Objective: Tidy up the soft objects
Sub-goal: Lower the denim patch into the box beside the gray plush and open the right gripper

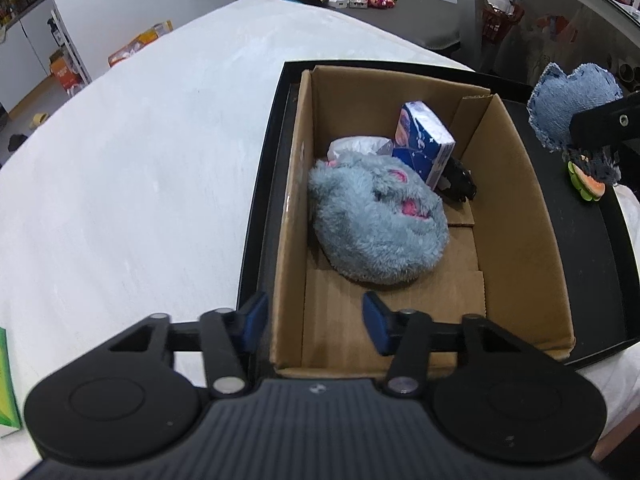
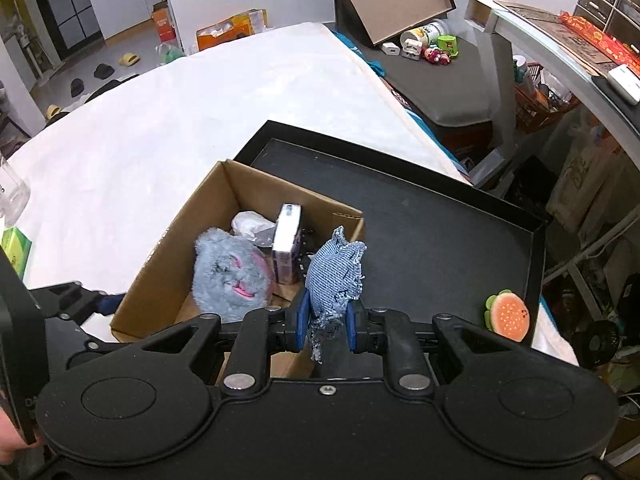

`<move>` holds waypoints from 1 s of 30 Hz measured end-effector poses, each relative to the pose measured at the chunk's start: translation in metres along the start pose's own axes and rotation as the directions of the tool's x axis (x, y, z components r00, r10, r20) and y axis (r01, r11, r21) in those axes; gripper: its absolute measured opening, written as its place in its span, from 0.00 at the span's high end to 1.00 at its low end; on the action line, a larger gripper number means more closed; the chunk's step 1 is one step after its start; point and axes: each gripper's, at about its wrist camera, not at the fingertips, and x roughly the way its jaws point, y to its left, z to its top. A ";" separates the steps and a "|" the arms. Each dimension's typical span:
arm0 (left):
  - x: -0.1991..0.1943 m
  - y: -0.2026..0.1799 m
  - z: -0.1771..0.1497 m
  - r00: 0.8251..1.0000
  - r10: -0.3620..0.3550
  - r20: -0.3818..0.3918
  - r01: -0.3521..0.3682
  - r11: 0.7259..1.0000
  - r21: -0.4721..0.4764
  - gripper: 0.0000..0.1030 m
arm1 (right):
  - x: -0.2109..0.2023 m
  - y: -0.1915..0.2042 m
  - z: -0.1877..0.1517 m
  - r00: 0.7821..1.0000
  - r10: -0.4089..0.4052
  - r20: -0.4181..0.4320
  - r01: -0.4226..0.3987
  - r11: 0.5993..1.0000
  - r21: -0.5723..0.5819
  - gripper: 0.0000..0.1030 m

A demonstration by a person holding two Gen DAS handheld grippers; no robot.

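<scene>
Black item (image 1: 460, 184) behind tissue pack (image 1: 426, 140)

No legible text on any object.

A cardboard box (image 1: 516, 216) sits in the left part of a tray (image 2: 440, 216) on the bench (image 1: 140, 160). In the box, a plush toy (image 1: 376, 224) lies near, with a tissue pack (image 1: 426, 142) and a crumpled wrapper (image 1: 358, 146) behind it. A burger toy (image 2: 509, 317) lies on the tray's right, near corner.
</scene>
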 end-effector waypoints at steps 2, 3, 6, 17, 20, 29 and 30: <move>0.001 0.002 0.000 1.000 -0.003 -0.007 0.003 1.000 -0.010 0.64 | 0.000 0.004 0.001 1.000 -0.001 -0.002 0.001 1.000 -0.007 0.82; 0.000 0.003 -0.001 1.000 -0.003 -0.004 0.003 1.000 -0.015 0.65 | -0.001 0.006 0.001 1.000 -0.002 -0.002 0.002 1.000 -0.013 0.82; -0.001 0.006 -0.002 1.000 -0.010 0.003 0.010 1.000 -0.025 0.69 | 0.000 0.014 0.004 1.000 -0.003 -0.005 0.003 1.000 -0.026 0.82; -0.003 0.015 -0.005 0.999 -0.050 0.014 0.051 0.998 -0.043 0.73 | 0.014 0.036 0.005 0.999 -0.018 -0.046 0.016 0.999 -0.041 0.81; -0.004 0.017 -0.005 0.998 -0.060 0.017 0.061 0.997 -0.048 0.73 | 0.020 0.039 0.005 0.998 -0.022 -0.060 0.020 0.999 -0.040 0.81; -0.003 0.024 -0.005 0.996 -0.086 0.019 0.087 0.994 -0.063 0.74 | 0.043 0.046 0.001 0.992 -0.043 -0.119 0.038 0.998 -0.041 0.80; -0.003 0.024 -0.005 0.996 -0.088 0.019 0.089 0.994 -0.064 0.74 | 0.046 0.046 0.000 0.991 -0.051 -0.126 0.046 0.998 -0.044 0.79</move>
